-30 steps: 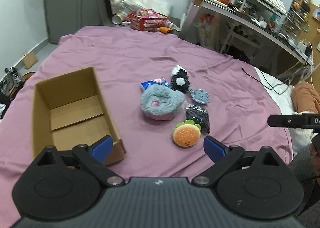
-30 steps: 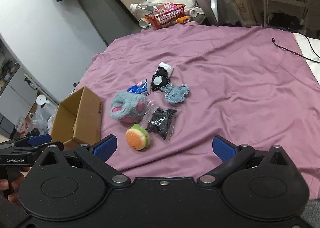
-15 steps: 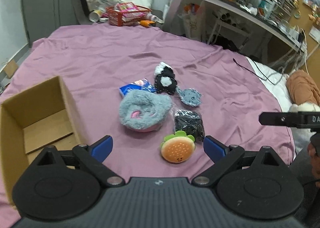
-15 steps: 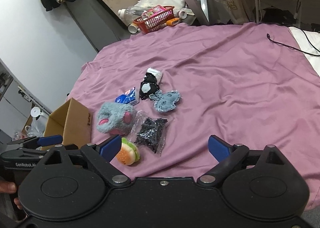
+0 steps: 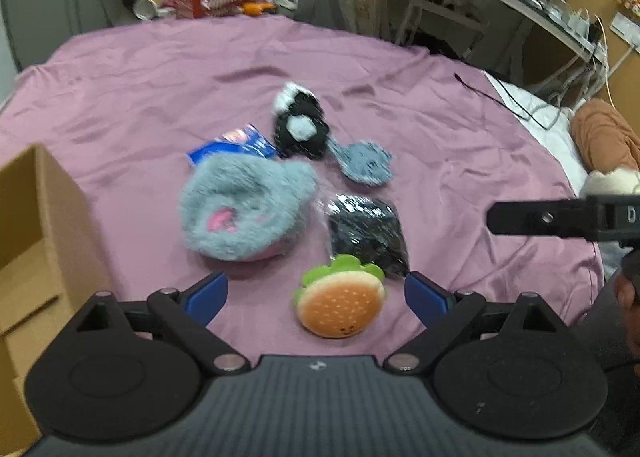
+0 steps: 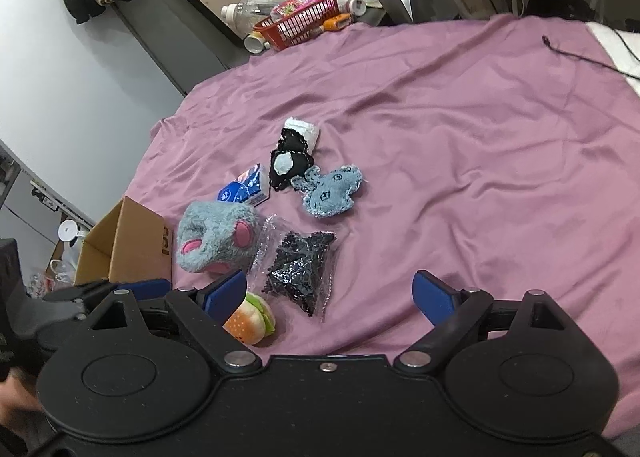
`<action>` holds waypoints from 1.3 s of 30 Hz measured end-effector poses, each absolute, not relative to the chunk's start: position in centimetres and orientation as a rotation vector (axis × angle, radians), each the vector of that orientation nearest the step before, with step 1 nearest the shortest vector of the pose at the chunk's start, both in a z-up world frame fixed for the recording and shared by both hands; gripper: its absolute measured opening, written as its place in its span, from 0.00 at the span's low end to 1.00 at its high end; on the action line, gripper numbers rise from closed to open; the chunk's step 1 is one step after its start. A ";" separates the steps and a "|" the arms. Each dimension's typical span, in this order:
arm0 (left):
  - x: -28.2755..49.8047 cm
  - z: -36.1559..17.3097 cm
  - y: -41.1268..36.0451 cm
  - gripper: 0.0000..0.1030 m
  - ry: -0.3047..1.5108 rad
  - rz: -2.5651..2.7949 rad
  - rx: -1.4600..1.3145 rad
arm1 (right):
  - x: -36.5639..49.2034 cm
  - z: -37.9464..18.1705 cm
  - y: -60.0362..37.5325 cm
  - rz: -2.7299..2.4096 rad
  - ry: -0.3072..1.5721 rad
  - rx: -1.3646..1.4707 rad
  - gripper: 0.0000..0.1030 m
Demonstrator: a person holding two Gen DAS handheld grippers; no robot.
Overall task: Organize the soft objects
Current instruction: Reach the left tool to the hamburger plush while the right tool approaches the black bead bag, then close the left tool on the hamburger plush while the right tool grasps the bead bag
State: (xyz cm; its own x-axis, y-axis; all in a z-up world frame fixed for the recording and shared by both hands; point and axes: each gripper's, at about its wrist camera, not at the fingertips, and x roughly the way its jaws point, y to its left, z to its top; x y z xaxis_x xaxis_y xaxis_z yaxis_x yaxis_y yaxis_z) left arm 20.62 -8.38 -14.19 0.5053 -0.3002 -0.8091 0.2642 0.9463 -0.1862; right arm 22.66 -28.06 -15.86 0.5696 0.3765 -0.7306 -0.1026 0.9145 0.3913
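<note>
Approach step, nothing yet boxed. Cardboard box [image 5: 36, 241] at frame left; soft items clustered at centre. Left gripper [image 5: 316, 295], jaws spread, frames the burger plush [image 5: 340, 307]: next, lower and pinch. Right gripper [image 6: 330, 295] spread, empty.

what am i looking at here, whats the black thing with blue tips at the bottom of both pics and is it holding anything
Those are two handheld grippers, one in each of a person's hands, each with a camera looking forward along its blue-tipped fingers. One picture comes from the left gripper, the other from the right gripper. Both are open and hold nothing. On the purple bedsheet lie a burger plush, a fluffy grey plush, a flat blue plush, a black and white plush, a bag of black bits and a blue packet. A cardboard box stands open at the left.
</note>
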 end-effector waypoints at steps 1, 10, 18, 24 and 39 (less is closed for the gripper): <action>20.7 -14.5 -8.7 0.89 0.988 -0.349 -0.034 | 22.8 -16.1 -27.9 0.285 0.928 0.322 0.87; 21.5 -17.6 -9.5 0.82 1.001 -0.332 -0.035 | 24.4 -17.9 -26.4 0.288 0.952 0.325 0.81; 22.1 -18.7 -8.5 0.41 0.998 -0.339 -0.151 | 25.9 -20.1 -24.1 0.302 0.988 0.345 0.67; 21.8 -18.5 -7.2 0.31 0.973 -0.334 -0.215 | 27.0 -21.4 -23.1 0.269 1.001 0.366 0.60; 19.7 -15.4 -5.2 0.31 0.850 -0.303 -0.247 | 24.7 -18.6 -22.9 0.308 0.920 0.401 0.24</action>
